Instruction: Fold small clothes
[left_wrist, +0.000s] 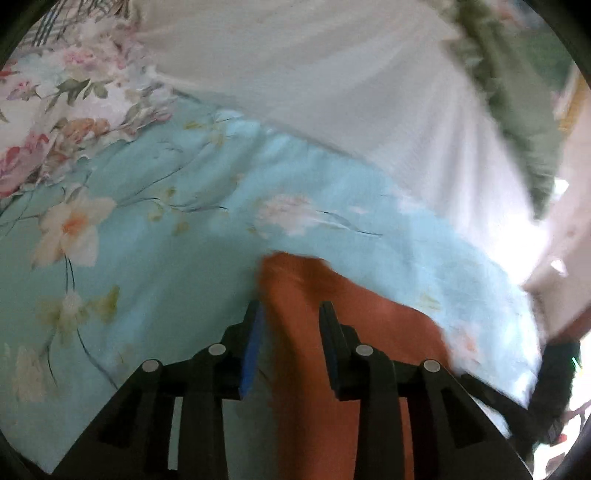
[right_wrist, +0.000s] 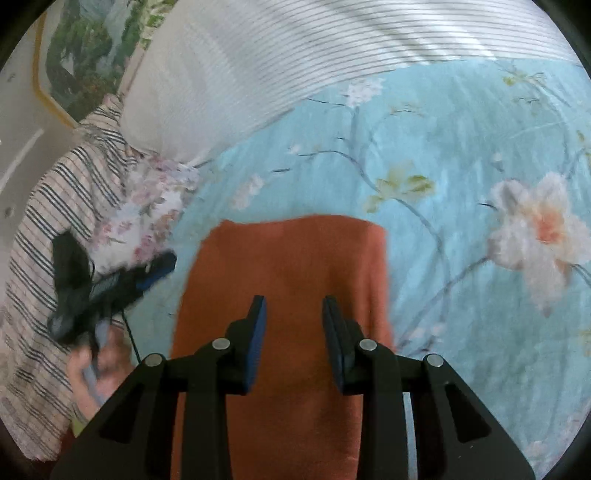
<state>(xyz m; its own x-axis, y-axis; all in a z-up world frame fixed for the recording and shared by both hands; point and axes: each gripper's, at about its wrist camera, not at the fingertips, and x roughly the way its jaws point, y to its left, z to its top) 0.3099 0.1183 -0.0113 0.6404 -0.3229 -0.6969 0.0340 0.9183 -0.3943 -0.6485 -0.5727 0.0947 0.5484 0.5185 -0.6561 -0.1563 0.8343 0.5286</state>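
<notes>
**Orange cloth loose under both grippers**

The orange garment (right_wrist: 288, 280) lies folded on the floral bedsheet (right_wrist: 461, 155), low and centre in the right wrist view. The right hand-held gripper (right_wrist: 294, 306) hovers over it, jaws apart, gripping nothing. The left hand-held gripper (left_wrist: 291, 314) likewise stands apart, cloth between its fingers but unpinched. Risk: closing on one layer only would drag the fold open; the soft sheet could get caught too.

The left tool (left_wrist: 291, 314) points along a bed, its black fingers with blue pads parted around a raised fold of rust-orange cloth (left_wrist: 332, 306); the pads stand clear of it. Beneath lies a light blue floral bedsheet (left_wrist: 166, 206), with a white pillow (left_wrist: 332, 92) beyond, blurred.
</notes>
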